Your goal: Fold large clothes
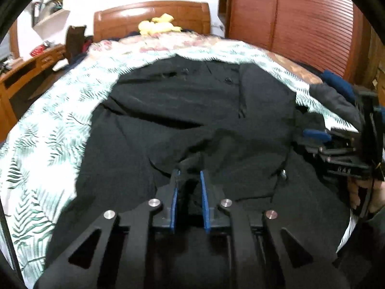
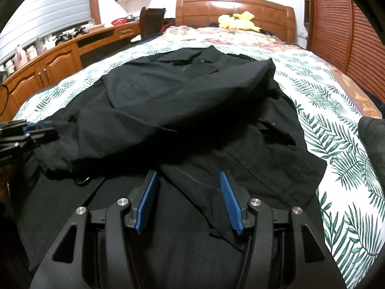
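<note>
A large black coat [image 1: 192, 108] lies spread on the bed, collar [image 2: 185, 59] at the far end. One sleeve [image 2: 144, 130] is folded across its body toward the left. My left gripper [image 1: 189, 172] is shut on a bunched fold of the coat's black fabric near its lower part. In the right wrist view this gripper's body [image 2: 21, 132] shows at the left edge, by the sleeve's cuff. My right gripper [image 2: 187, 174] stands open just over the coat's lower front, with nothing pinched. A hand [image 1: 361, 192] holds it at the right edge of the left wrist view.
The bed carries a white sheet with green leaves [image 2: 336, 120] and a floral cover farther back. A yellow plush toy [image 2: 238, 21] lies by the wooden headboard [image 2: 240, 4]. A wooden desk [image 2: 60, 57] runs along the left, a slatted wardrobe [image 1: 300, 24] on the right. Another dark item [image 2: 373, 139] lies on the bed's right.
</note>
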